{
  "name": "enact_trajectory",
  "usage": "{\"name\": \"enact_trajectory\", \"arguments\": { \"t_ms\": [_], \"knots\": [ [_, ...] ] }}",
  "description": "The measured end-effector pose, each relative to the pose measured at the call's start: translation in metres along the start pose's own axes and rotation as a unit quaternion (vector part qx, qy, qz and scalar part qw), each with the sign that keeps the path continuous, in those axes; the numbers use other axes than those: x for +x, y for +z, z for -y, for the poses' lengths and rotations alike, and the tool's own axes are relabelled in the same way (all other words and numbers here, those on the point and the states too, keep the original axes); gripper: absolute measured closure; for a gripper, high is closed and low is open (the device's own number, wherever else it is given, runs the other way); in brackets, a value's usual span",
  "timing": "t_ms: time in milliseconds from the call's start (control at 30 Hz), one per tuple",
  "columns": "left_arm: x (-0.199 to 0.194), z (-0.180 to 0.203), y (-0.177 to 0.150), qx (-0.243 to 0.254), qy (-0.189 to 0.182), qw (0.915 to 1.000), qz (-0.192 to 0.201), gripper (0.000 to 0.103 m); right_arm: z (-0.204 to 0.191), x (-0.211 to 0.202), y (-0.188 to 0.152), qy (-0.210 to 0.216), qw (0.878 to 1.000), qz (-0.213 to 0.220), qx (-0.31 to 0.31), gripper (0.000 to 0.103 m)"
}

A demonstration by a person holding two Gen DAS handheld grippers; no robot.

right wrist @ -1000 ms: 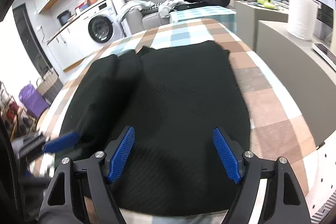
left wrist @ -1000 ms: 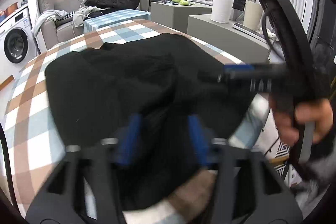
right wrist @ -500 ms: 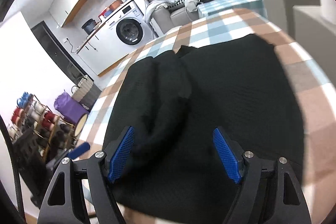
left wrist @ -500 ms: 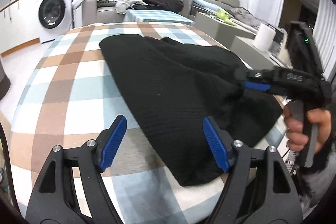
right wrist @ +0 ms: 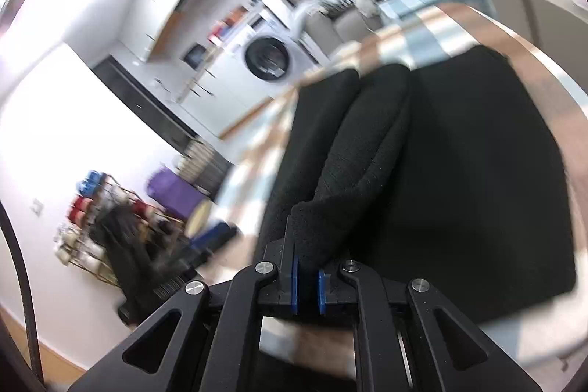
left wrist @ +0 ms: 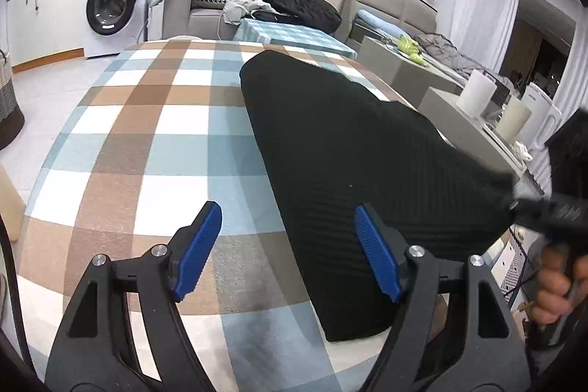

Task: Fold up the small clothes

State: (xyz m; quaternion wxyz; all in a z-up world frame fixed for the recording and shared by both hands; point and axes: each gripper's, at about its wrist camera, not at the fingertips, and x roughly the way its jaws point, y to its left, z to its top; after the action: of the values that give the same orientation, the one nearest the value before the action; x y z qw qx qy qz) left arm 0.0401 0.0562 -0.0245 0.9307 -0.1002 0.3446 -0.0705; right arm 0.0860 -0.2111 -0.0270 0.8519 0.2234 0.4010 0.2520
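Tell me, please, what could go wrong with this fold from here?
The right gripper pinches only a small bunch of the black garment near its edge, so the knit may slip free. The left gripper is open and holds nothing, so the cloth could drag across the checked tablecloth and the fold could skew.

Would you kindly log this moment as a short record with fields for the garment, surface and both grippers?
garment: black knit garment, partly folded, lying on the table
surface: checked tablecloth in brown, blue and white
left gripper: open, holding nothing, right finger over the garment's edge
right gripper: shut on a fold of the garment at its near edge
background: washing machine, sofa with piled clothes
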Motion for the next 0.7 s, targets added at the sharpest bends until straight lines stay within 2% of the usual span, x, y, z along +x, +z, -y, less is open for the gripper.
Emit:
{"name": "enact_trajectory", "arguments": {
  "t_ms": [33, 167, 233, 300, 400, 433, 467, 533, 633, 700],
  "knots": [
    [0.002, 0.004, -0.001, 0.003, -0.003, 1.0000, -0.003, 0.030, 0.009, 0.004, -0.007, -0.027, 1.000, -0.010, 0.001, 0.096],
    [0.013, 0.022, -0.009, 0.038, -0.011, 0.9989, -0.027, 0.030, 0.031, 0.024, -0.020, -0.069, 0.996, -0.063, 0.004, 0.095],
    [0.019, 0.031, -0.015, 0.056, -0.015, 0.9975, -0.040, 0.030, 0.029, 0.021, -0.020, -0.066, 0.996, -0.058, -0.008, 0.088],
    [0.022, 0.038, -0.020, 0.068, -0.024, 0.9961, -0.052, 0.030, 0.026, 0.015, -0.017, -0.069, 0.996, -0.045, -0.016, 0.075],
    [0.027, 0.048, -0.029, 0.092, -0.026, 0.9932, -0.067, 0.030, 0.029, 0.008, -0.011, -0.067, 0.997, -0.022, -0.013, 0.076],
    [0.029, 0.049, -0.031, 0.097, -0.025, 0.9925, -0.071, 0.030, 0.030, 0.010, -0.011, -0.074, 0.997, -0.019, -0.016, 0.080],
    [0.030, 0.051, -0.033, 0.099, -0.024, 0.9919, -0.076, 0.030, 0.030, 0.011, -0.011, -0.078, 0.997, -0.026, -0.016, 0.094],
    [0.030, 0.051, -0.037, 0.099, -0.027, 0.9912, -0.084, 0.030, 0.025, 0.006, -0.012, -0.063, 0.998, -0.019, -0.024, 0.094],
    [0.031, 0.050, -0.044, 0.106, -0.027, 0.9890, -0.100, 0.029, 0.026, 0.002, -0.012, -0.104, 0.993, -0.035, -0.050, 0.094],
    [0.031, 0.050, -0.046, 0.109, -0.021, 0.9884, -0.104, 0.026, 0.029, 0.009, -0.013, -0.137, 0.987, -0.069, -0.057, 0.086]
  ]
}}
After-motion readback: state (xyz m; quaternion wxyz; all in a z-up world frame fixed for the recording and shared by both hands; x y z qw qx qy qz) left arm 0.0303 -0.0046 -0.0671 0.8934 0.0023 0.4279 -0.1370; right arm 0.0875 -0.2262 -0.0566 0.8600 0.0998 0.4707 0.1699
